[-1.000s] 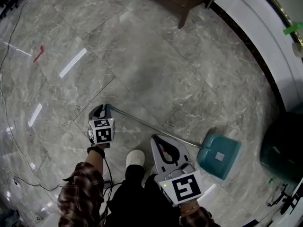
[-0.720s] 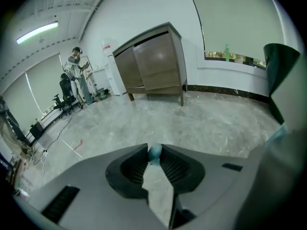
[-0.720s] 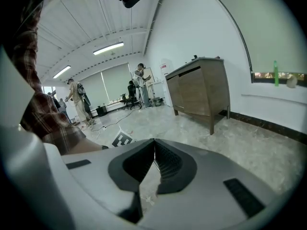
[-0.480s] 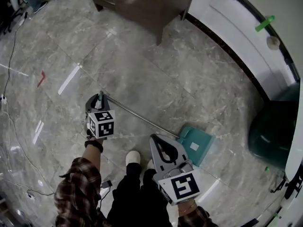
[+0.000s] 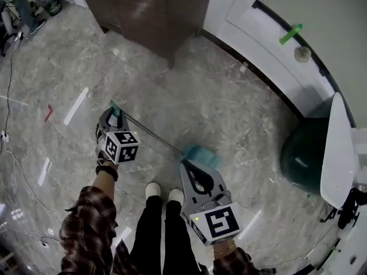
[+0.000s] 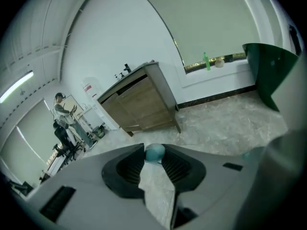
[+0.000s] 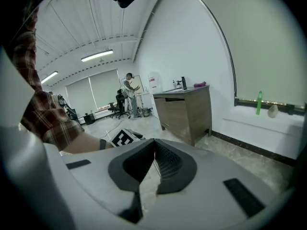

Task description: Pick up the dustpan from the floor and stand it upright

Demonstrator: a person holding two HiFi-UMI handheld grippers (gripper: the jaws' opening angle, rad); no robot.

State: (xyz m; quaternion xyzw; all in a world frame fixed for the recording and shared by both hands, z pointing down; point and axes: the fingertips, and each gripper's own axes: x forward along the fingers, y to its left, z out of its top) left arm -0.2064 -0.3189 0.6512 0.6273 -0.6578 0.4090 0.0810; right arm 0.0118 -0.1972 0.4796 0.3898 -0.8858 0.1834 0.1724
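Since a second ago both grippers have been raised and the dustpan [image 5: 200, 152] tipped up steeper. Its handle tip [image 6: 155, 153] is pinched between the left gripper [image 5: 116, 114] jaws, which have just been opening. The right gripper [image 5: 186, 166] is closed on nothing, with the pan end just beyond it.

Teal dustpan [image 5: 200, 152] (blurred), thin metal handle [image 5: 148, 132] slanting up-left

No words, numbers or brand names can be read. The marker cube at lower left [image 5: 121, 146] and the one at bottom centre [image 5: 217, 223] carry only black-and-white square code patterns. A red-and-white wall sign [image 7: 152, 84] is too small to read.
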